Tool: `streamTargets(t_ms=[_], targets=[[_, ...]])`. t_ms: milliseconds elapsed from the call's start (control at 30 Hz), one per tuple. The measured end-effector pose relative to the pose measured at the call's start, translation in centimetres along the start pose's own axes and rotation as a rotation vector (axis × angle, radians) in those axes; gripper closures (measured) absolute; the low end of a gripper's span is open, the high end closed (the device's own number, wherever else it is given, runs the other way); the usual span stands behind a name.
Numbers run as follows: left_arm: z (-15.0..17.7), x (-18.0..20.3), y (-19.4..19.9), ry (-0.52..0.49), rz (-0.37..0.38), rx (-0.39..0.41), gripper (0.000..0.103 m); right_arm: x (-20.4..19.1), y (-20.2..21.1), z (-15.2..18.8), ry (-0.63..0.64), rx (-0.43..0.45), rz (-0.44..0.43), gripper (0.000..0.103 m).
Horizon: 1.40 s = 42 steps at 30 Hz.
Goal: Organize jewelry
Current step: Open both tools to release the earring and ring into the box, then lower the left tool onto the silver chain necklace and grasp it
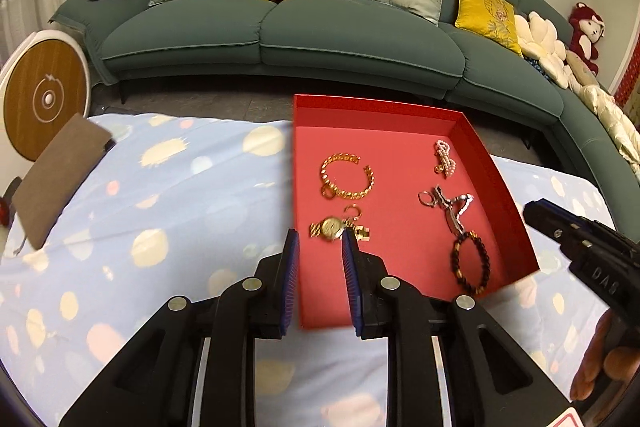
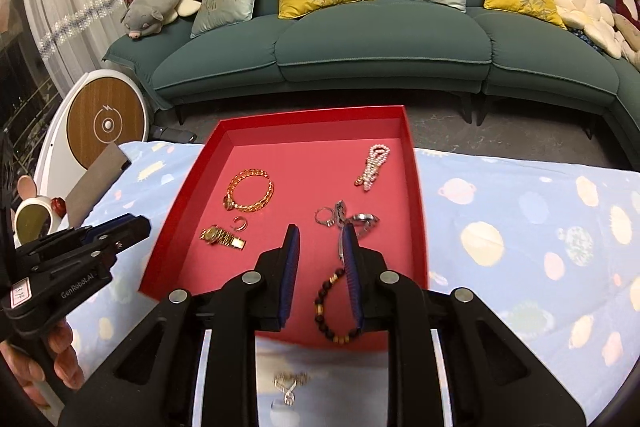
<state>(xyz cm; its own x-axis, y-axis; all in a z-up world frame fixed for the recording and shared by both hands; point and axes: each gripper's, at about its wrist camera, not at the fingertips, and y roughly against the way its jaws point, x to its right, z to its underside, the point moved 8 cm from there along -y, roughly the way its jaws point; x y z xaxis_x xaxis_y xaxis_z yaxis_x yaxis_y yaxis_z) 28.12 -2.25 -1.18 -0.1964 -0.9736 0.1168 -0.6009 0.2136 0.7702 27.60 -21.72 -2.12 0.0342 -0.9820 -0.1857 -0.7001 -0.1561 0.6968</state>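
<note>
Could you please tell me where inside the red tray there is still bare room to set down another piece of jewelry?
The red tray is bare along its far wall, beyond the gold chain bracelet and pearl brooch. It is crowded on the right, where silver pieces meet the dark bead bracelet.

"GenRobot.AI" is printed on the left claw (image 2: 132, 227); "DAS" is embossed on the right claw (image 1: 540, 211).

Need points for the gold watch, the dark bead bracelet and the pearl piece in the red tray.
gold watch (image 1: 330, 227), left wrist view, on the dial.
dark bead bracelet (image 2: 322, 311), right wrist view, on the left-hand beads.
pearl piece (image 2: 374, 167), right wrist view, mid-cluster.
</note>
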Motion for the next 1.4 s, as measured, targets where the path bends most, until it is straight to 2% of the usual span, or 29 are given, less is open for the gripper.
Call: streamTargets(t_ms=[167, 233, 267, 300, 400, 467, 667, 867, 933, 1067, 1233, 1300, 1400], targets=[[3.1, -0.9, 3.2, 0.007, -0.014, 0.009, 0.079, 0.4, 4.4, 1.7, -0.041, 0.021, -0.005, 0.080], [4.8, -1.0, 3.8, 0.010, -0.008, -0.005, 0.078, 0.3, 5.8, 3.1, -0.049, 0.025, -0.004, 0.075], [5.7, -1.0, 4.0, 0.013, -0.005, -0.013, 0.075, 0.2, 6.4, 3.9, -0.048, 0.026, 0.000, 0.073], [6.4, -1.0, 4.2, 0.017, -0.003, -0.022, 0.069, 0.0, 6.7, 4.6, -0.045, 0.024, 0.002, 0.070], [8.9, -1.4, 4.2, 0.037, -0.008, -0.042, 0.059, -0.8, 7.2, 6.7, -0.028, 0.001, 0.007, 0.070], [10.4, -1.6, 3.8, 0.042, -0.015, -0.058, 0.056, -1.4, 7.2, 8.0, -0.006, -0.014, 0.010, 0.070], [13.7, -1.3, 1.5, -0.008, -0.021, -0.127, 0.056, -2.3, 6.5, 10.4, 0.047, -0.050, 0.012, 0.066], [15.0, -1.6, 0.6, 0.000, 0.005, -0.154, 0.056, -1.6, 5.5, 12.2, 0.033, -0.092, 0.019, 0.066], [15.2, -1.5, 0.5, 0.000, 0.014, -0.164, 0.060, -1.4, 5.2, 12.5, 0.032, -0.099, 0.026, 0.066], [15.2, -1.4, 0.6, -0.024, 0.010, -0.153, 0.082, -1.2, 4.4, 12.9, 0.028, -0.116, 0.030, 0.066], [15.1, -1.0, 0.9, -0.024, 0.052, -0.151, 0.089, -1.3, 3.1, 13.0, 0.019, -0.139, 0.025, 0.066], [14.8, -0.8, 1.2, -0.029, 0.060, -0.136, 0.099, -1.4, 2.5, 13.1, 0.014, -0.147, 0.024, 0.066], [14.2, -0.7, 1.7, -0.020, 0.080, -0.126, 0.100, -1.3, 1.7, 13.0, 0.002, -0.157, 0.022, 0.066]])
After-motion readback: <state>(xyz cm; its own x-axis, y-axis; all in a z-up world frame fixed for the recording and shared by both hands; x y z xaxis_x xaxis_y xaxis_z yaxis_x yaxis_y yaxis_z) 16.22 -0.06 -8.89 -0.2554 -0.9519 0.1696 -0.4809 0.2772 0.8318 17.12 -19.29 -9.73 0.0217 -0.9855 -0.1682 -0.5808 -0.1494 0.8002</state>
